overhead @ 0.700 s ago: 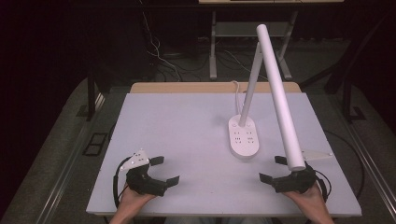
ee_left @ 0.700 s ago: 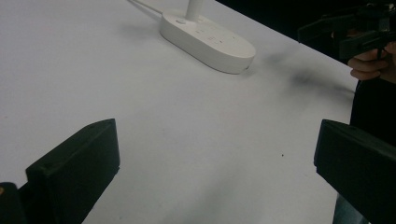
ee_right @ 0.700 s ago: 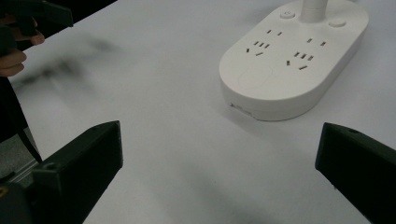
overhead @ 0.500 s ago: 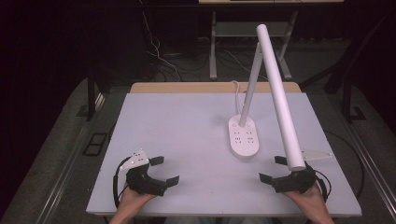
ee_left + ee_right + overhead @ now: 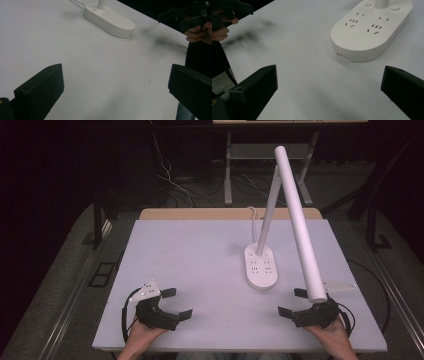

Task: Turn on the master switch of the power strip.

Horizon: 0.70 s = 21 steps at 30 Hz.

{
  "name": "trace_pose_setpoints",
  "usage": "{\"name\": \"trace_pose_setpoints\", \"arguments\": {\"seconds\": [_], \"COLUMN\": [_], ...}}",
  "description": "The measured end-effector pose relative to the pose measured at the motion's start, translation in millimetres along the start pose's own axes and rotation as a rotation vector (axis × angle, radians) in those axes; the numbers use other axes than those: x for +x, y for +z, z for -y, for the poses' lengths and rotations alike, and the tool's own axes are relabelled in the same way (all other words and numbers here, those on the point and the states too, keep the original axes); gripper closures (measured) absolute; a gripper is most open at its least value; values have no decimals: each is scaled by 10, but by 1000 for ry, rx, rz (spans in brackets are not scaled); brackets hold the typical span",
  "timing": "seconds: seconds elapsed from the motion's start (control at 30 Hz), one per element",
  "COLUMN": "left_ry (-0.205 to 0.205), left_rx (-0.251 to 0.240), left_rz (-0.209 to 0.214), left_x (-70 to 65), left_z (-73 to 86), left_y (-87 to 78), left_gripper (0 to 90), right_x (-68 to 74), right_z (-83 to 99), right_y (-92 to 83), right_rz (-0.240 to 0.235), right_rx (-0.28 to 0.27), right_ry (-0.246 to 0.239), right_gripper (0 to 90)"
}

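A white desk lamp stands on the table with an oval base point(image 5: 260, 265) that carries several sockets; its long tube head point(image 5: 297, 220) slants down toward the near right. The same base point(image 5: 109, 19) lies far off in the left gripper view and closer point(image 5: 372, 28) in the right gripper view. My left gripper point(image 5: 176, 303) rests open near the front left edge, nothing between its jaws. On the front right my right gripper point(image 5: 294, 302) is open too, empty, just below the tube's end.
The white table top point(image 5: 200, 255) has a wooden strip along its far edge. The lamp's cord point(image 5: 253, 220) runs off the back. Beyond the table stand a metal frame point(image 5: 235, 155) and loose cables on the dark floor.
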<state>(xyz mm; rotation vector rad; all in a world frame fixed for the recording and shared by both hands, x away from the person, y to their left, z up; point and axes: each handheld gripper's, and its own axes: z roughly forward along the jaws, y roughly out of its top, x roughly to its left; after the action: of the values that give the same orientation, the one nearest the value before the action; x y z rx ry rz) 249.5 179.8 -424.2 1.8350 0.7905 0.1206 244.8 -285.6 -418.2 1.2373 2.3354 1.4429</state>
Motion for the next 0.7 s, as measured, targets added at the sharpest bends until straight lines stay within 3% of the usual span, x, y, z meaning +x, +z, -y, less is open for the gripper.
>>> {"name": "trace_pose_setpoints", "arguments": {"seconds": [0.7], "left_ry": [56], "left_rx": [101], "left_rz": [22], "left_x": [-80], "left_z": [-106], "left_y": [88], "left_gripper": [0], "right_x": [-28], "right_z": [6], "right_y": [-34], "right_rz": [-6], "right_rx": [18], "right_ry": [22], "right_gripper": [2]}}
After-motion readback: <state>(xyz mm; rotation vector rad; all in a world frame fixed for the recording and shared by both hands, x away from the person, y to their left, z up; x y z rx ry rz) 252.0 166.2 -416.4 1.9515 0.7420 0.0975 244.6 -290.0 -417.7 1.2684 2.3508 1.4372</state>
